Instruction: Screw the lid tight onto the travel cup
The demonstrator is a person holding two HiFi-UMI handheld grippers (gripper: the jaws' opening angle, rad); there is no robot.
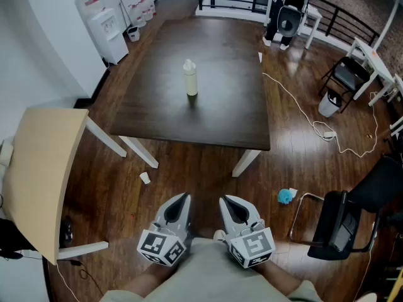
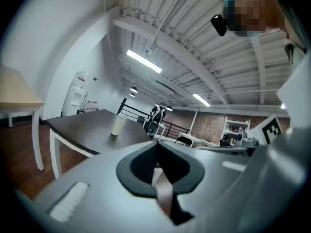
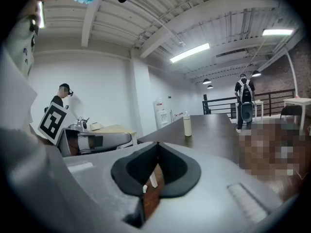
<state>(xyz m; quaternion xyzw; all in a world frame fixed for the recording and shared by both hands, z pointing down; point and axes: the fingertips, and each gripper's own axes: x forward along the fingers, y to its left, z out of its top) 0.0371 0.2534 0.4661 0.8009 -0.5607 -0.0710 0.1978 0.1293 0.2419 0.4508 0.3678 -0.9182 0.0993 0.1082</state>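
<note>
Dark table [image 1: 220, 115] on wood floor [image 1: 189, 187]

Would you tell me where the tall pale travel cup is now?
In the head view, the pale travel cup stands upright, alone, near the middle of the dark brown table, just left of frame centre.

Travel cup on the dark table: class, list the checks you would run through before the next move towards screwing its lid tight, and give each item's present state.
1. The travel cup stands upright on the table: ok.
2. The lid sits on top of the cup: ok. Whether it is already tight: cannot tell.
3. The left gripper is open to grasp: not ok, jaws shut and empty.
4. The right gripper is open to grasp: not ok, jaws shut and empty.
5. Both grippers are at the cup: not ok, they are held close to the person, short of the table.
</note>
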